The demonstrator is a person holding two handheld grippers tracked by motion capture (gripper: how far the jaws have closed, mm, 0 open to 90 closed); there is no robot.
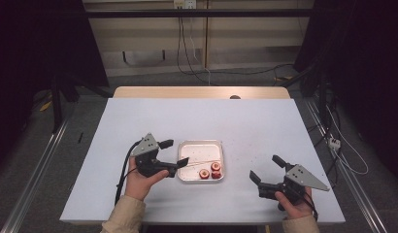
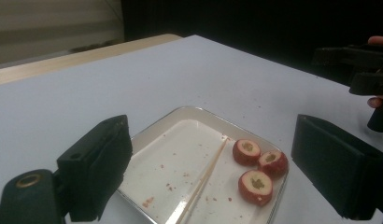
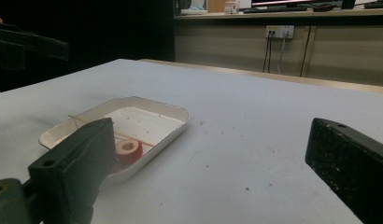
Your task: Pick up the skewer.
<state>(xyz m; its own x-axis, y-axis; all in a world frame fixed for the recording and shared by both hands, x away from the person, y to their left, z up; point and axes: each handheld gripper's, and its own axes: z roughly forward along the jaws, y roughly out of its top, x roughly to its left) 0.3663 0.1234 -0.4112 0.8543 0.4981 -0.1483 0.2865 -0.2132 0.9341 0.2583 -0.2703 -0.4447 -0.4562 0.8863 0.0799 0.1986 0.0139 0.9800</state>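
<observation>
Tray (image 1: 183, 145) on surface (image 1: 139, 121): three fruit slices (image 1: 210, 171), one skewer (image 1: 199, 163). Left tool (image 1: 174, 153) and right tool (image 1: 266, 168) gaped wide, gripping nothing.

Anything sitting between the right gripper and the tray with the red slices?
No. In the high view, only bare white table separates the right gripper from the tray; the right gripper view shows just scattered crumbs there.

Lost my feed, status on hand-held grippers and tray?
Left hand-held gripper open at tray edge. Right hand-held gripper open, apart. Skewer, three red slices untouched. Nothing blocking.
</observation>
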